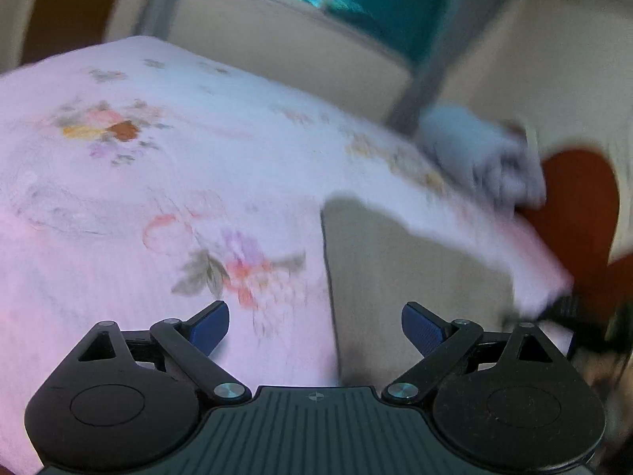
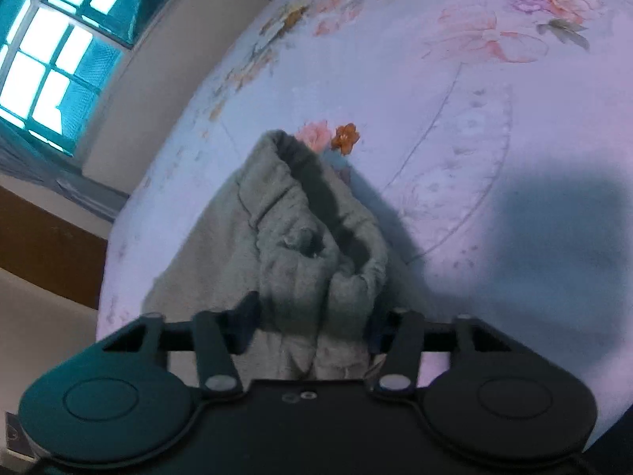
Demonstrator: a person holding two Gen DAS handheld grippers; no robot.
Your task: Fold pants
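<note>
The right gripper has its dark fingers clenched on a bunched fold of the grey-green, soft knit pants, near the gathered waistband, whose open rim stands up ahead of the fingers. The rest of the pants trails down to the left onto the pale pink bed sheet with printed flowers. A teal-lit barred window sits at the upper left of that view.

The left gripper has its blue-padded fingers spread wide and released, with nothing between them. It hangs over the same sheet near its edge, where beige floor shows beyond. Further off, at the bed's far edge, lies a blurred pale grey bundle of cloth.
</note>
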